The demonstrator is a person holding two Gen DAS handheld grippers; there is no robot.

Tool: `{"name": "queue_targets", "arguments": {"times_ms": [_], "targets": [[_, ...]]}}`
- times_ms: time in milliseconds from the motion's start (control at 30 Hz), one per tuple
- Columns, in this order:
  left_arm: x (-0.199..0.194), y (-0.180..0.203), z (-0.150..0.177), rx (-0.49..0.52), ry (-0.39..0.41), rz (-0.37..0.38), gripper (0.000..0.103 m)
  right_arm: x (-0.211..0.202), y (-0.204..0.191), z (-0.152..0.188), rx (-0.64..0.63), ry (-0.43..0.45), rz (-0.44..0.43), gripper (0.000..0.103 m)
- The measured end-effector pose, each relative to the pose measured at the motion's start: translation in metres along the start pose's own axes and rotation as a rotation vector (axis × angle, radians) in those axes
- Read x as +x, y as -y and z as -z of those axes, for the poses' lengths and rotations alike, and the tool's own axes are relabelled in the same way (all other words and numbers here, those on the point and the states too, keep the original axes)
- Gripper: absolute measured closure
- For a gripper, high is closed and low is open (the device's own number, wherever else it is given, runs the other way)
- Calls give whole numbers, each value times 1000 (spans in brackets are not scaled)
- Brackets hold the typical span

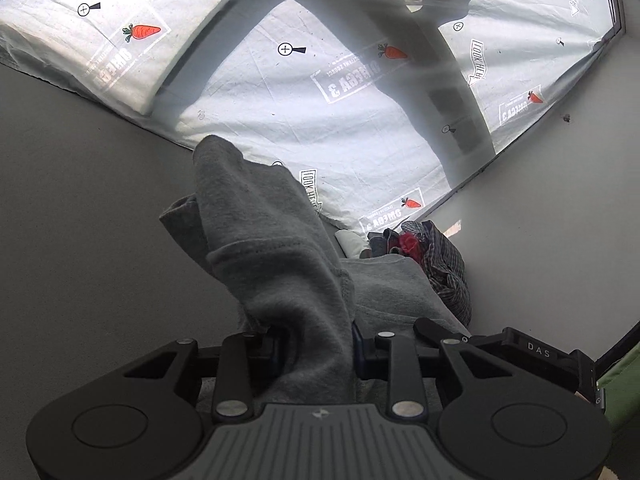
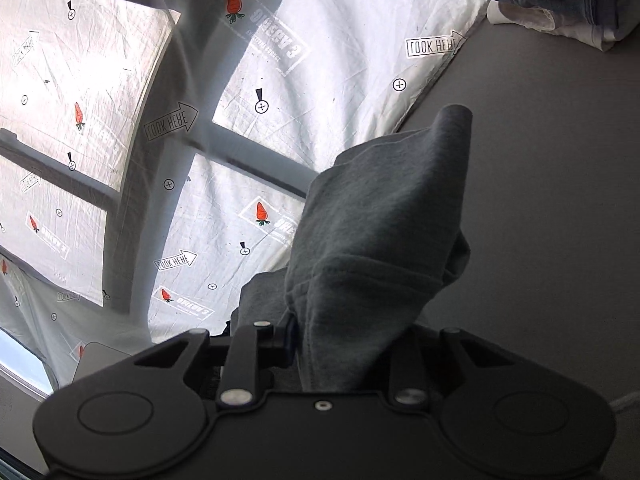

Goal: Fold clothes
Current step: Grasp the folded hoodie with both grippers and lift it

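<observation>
Both grippers (image 1: pixel 314 350) (image 2: pixel 348 344) on grey garment (image 1: pixel 276 248)

Colours and patterns, both wrist views

Garment (image 1: pixel 276 248): heather grey. Sheet (image 2: pixel 360 60): white w/ orange carrots (black text, arrows). Pile shirt (image 1: pixel 444 264): dk plaid. Grippers (image 1: pixel 316 350): black.
</observation>
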State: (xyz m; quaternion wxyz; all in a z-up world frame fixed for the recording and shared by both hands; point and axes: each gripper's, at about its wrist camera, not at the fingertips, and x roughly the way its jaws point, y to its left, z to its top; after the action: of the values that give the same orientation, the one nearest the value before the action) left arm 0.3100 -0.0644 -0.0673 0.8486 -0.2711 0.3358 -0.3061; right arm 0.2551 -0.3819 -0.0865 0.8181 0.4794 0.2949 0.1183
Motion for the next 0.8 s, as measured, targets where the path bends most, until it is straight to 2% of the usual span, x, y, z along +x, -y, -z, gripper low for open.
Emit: {"name": "queue_targets", "arguments": {"times_ms": [133,300,433,500,667,800], "targets": [[13,24,17,16,-32,48,72,-42,19,-11,28,64,0,76],[52,83,36,84,-29,65,72,-88,53,-63,-6,118,-52,79],[101,136,53,119,-6,53,73,-124,80,-107,-37,158,-95,82],[127,161,64,103,0,27,75,-138,94,-136,-49,150,-131,86],[180,215,78,72,51,41,77,-169,111,-210,-154,134,-185,87],[211,266,70,119,97,64,77,-201,119,-267,-181,166,-219,88]]}}
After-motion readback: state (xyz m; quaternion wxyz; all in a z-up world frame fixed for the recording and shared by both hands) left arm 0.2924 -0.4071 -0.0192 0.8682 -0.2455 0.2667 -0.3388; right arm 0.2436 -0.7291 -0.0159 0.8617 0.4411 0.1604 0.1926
